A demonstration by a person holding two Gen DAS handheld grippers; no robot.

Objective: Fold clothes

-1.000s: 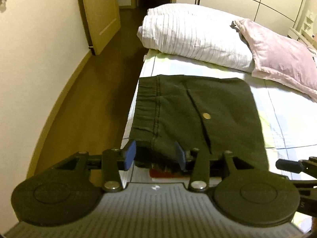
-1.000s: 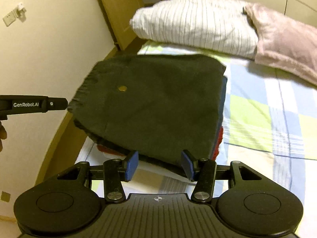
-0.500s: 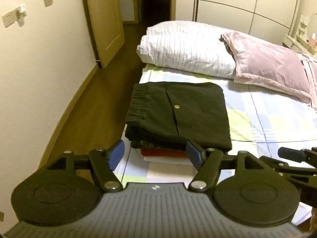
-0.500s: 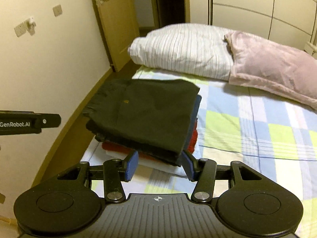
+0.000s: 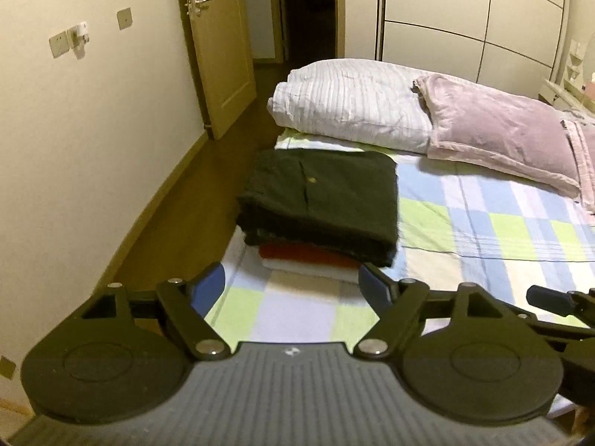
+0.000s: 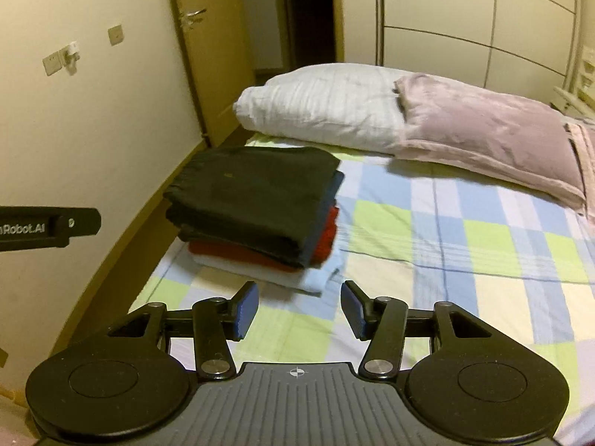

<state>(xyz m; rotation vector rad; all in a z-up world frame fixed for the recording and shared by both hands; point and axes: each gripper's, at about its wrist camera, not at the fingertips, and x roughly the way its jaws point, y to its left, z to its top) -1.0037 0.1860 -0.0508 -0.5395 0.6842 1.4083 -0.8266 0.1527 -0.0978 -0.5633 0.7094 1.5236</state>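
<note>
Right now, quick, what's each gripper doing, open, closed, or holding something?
Left gripper: open wide, jaws just opened, nothing between them.
Right gripper: open, empty, short of the folded clothes stack.

Cream walls [image 5: 93,141], open wooden door [image 5: 219,48], brown floor [image 5: 178,223], checked bed [image 6: 446,252].

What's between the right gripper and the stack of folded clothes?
Only bare checked bedsheet lies between the right gripper and the stack of folded clothes, seen in the right wrist view.
</note>
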